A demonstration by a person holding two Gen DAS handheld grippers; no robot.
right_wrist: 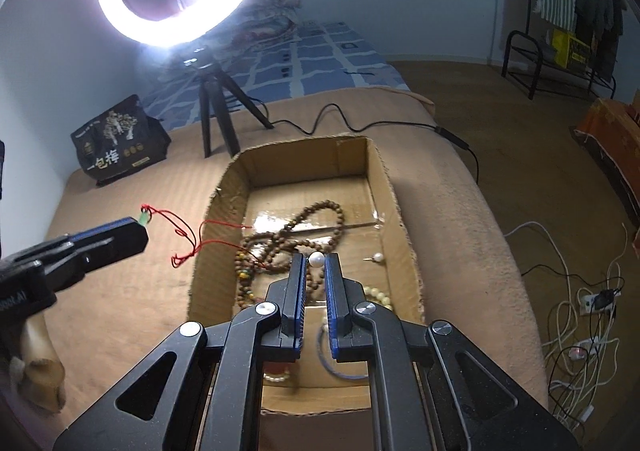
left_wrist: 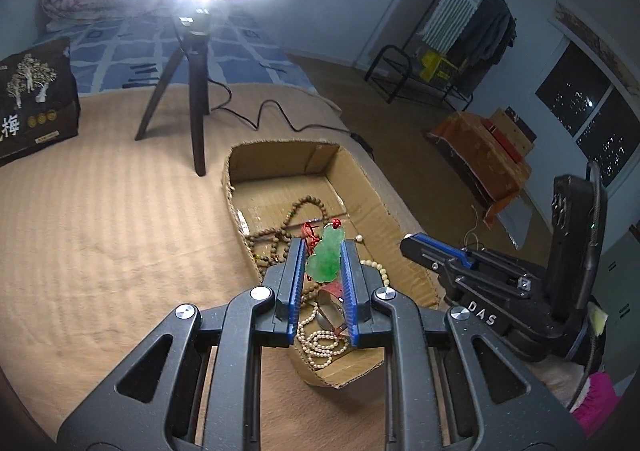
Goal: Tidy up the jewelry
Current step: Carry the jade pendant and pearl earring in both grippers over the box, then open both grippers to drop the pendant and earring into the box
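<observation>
My left gripper (left_wrist: pixel 323 245) is shut on a green jade pendant (left_wrist: pixel 326 257) with a red cord (right_wrist: pixel 188 237), held above the left wall of an open cardboard box (left_wrist: pixel 362 175). In the right wrist view the left gripper (right_wrist: pixel 138 229) is left of the box (right_wrist: pixel 378 167), the cord trailing into it. My right gripper (right_wrist: pixel 316 260) is shut on a white pearl (right_wrist: pixel 316 260) above the box. It shows in the left wrist view (left_wrist: pixel 408 241) at the box's right wall. Inside lie brown wooden beads (right_wrist: pixel 316 213), a pearl strand (left_wrist: pixel 324 341) and a pearl earring (right_wrist: pixel 376 258).
The box sits on a tan blanket (left_wrist: pixel 100 219). A ring light on a black tripod (right_wrist: pixel 216 107) stands behind the box, its cable (right_wrist: pixel 360 125) running right. A black printed bag (right_wrist: pixel 120 139) is at the back left. Cables and a power strip (right_wrist: pixel 592 303) lie on the floor.
</observation>
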